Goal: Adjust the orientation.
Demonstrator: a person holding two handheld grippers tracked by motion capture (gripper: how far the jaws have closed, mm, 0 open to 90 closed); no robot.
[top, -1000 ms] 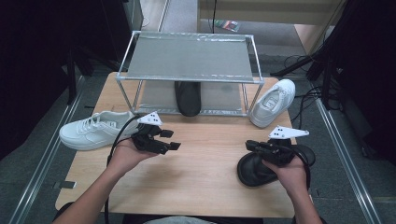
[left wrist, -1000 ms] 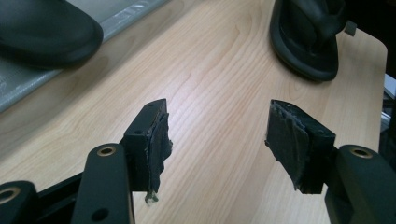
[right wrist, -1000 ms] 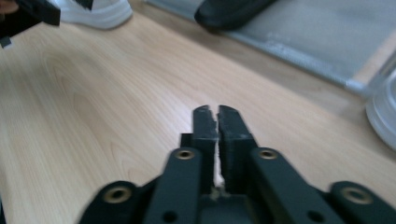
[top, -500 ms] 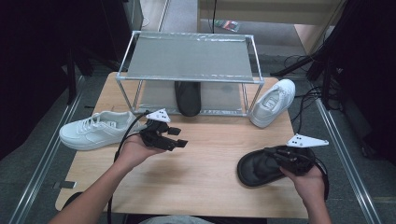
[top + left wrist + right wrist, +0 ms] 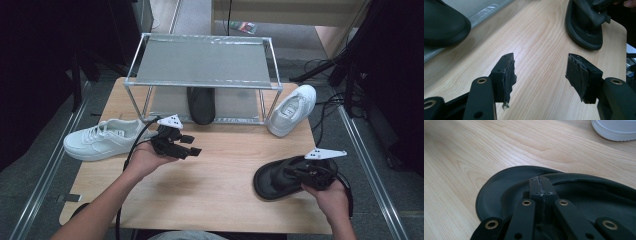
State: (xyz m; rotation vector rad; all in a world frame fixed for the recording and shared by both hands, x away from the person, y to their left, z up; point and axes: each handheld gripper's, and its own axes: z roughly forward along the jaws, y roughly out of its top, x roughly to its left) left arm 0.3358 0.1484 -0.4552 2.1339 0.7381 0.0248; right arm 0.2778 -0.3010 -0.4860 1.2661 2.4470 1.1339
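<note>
While the right gripper (image 5: pixel 300 173), jaws closed together inside the black slipper (image 5: pixel 280 177), pins it at the table's (image 5: pixel 220 195) near right, the left gripper (image 5: pixel 187 145) is held wide open and empty, ready to assist.

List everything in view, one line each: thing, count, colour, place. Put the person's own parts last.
Black slipper: 1, black, table's right front, at the right gripper.
Second black slipper: 1, black, under the rack on its lower shelf.
White sneakers: 2, white, one lying at the table's left edge, one at the right rear beside the rack.
Metal rack: 1, silver-grey, rear middle of the table.
Table: 1, light wood.
Left gripper: 1, black, jaws open, above the table.
Right gripper: 1, black, jaws together, over the slipper's insole.
Hands: 2, one per gripper.
</note>
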